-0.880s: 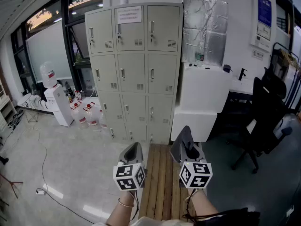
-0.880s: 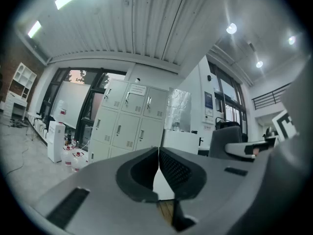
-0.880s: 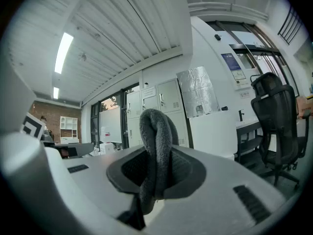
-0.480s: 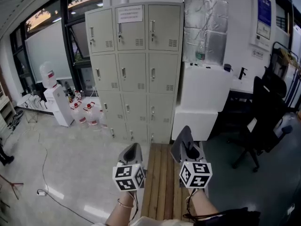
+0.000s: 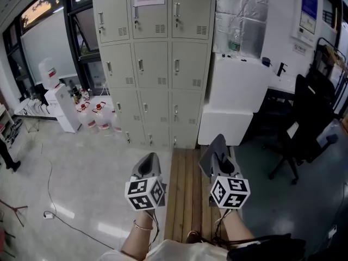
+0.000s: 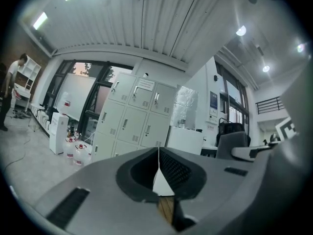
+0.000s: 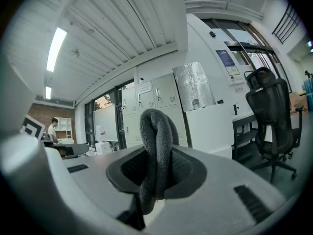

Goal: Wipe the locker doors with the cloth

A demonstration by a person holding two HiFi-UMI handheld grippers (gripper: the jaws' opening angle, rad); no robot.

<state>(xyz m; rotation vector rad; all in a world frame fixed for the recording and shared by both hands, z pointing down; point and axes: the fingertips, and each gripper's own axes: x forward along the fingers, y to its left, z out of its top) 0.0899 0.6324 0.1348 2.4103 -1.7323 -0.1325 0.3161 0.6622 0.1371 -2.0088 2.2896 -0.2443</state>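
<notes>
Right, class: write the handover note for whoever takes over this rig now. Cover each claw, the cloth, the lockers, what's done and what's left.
Left claw: shut, empty.
Right claw: shut on the grey cloth.
Lockers: ahead across the floor, well clear of both claws.
Done: the cloth is gripped and ready.
Left: walk up to the lockers and wipe the doors; the cloth is not yet on any door.

Dark grey fleecy cloth (image 7: 155, 146) sits bunched up, pinched in the right gripper (image 5: 218, 145). Beige locker doors (image 5: 157, 64) are all closed, well apart from it.
</notes>
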